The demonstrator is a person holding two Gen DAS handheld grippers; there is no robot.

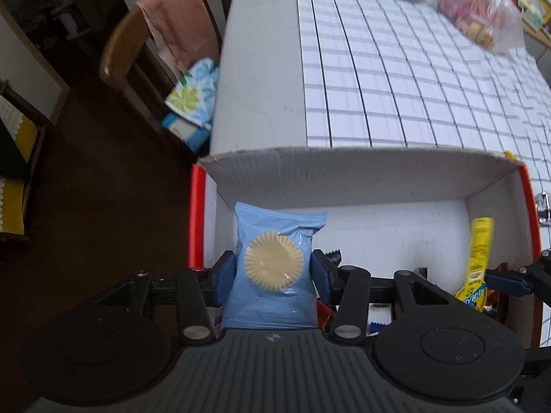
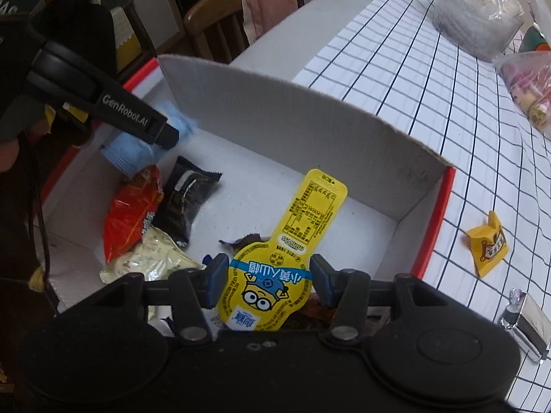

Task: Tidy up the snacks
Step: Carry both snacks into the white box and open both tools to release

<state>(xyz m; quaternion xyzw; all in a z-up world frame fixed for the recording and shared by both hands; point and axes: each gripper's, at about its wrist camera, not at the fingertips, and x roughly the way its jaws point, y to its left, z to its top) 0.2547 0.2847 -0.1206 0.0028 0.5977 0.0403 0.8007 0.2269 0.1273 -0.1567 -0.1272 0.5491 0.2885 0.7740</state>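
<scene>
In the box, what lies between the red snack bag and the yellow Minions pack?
In the right wrist view, a black wrapped snack lies between the red snack bag and the yellow Minions pack, then bare box floor.

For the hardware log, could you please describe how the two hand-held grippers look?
The left hand-held gripper and the right hand-held gripper look alike: matte black ribbed bodies, two round black caps, black linkage arms with silver pivot screws, and blue finger pads. Seen from the right wrist, the left one's side carries white "GenRobot.AI" lettering. No sleeve can be made out.
</scene>
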